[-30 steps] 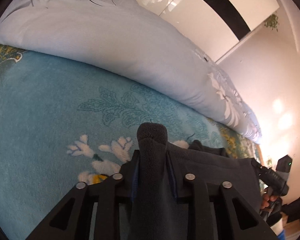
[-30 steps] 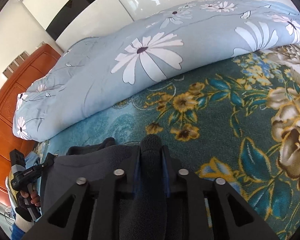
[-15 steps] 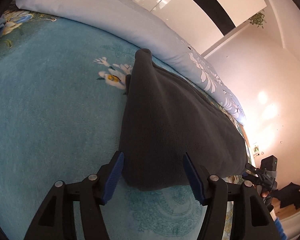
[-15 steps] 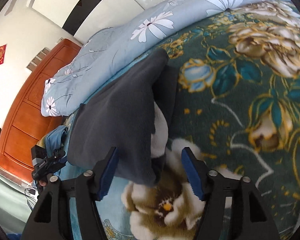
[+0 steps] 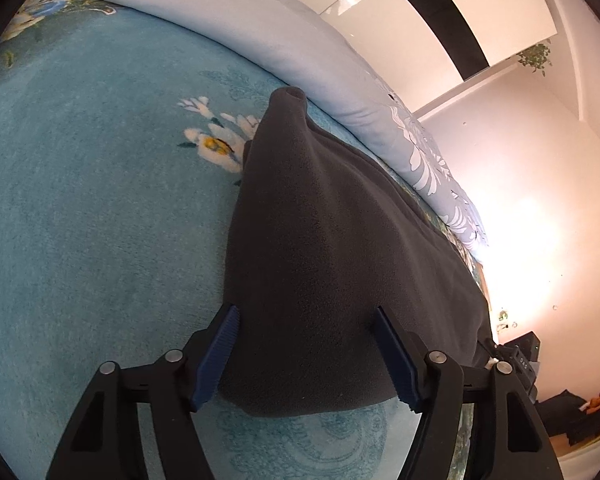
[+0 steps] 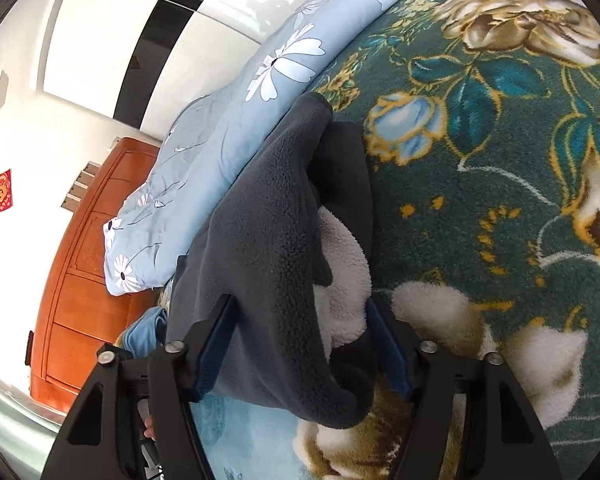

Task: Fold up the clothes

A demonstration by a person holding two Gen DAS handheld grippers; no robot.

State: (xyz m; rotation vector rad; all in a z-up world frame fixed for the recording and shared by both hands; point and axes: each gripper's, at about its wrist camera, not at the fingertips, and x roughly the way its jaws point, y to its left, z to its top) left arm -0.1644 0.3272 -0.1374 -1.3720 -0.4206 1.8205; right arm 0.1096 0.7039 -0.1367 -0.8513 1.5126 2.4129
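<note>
in the left wrist view the left tongs (image 5: pixel 306 354) fill the bottom of the frame with their blue-padded fingers (image 5: pixel 216 354) spread wide. the dark grey fleece (image 5: pixel 332 248) lies between them on the blanket (image 5: pixel 84 208), and neither pad presses it, so the tongs hold nothing. the fleece runs from the bottom centre up to a narrow rolled end near the upper middle, just beside a white and yellow flower printed on the teal blanket. behind it, a pale blue duvet (image 5: pixel 300 52) with white flowers crosses from the upper left toward the right edge. at the lower right edge a black device shows dimly past the fleece; the glare there makes it hard to tell what it is.

in the right wrist view the right tongs (image 6: pixel 300 350) sit at the bottom centre, also spread wide and gripping nothing. the fleece (image 6: pixel 268 248) lies folded between the fingers, its white fluffy lining (image 6: pixel 344 264) showing along the right side. the blanket (image 6: pixel 500 160) here is dark green with gold and blue flowers. the duvet (image 6: pixel 220 132) lies along the upper left, with a wooden cabinet (image 6: pixel 84 280) at the left edge.
</note>
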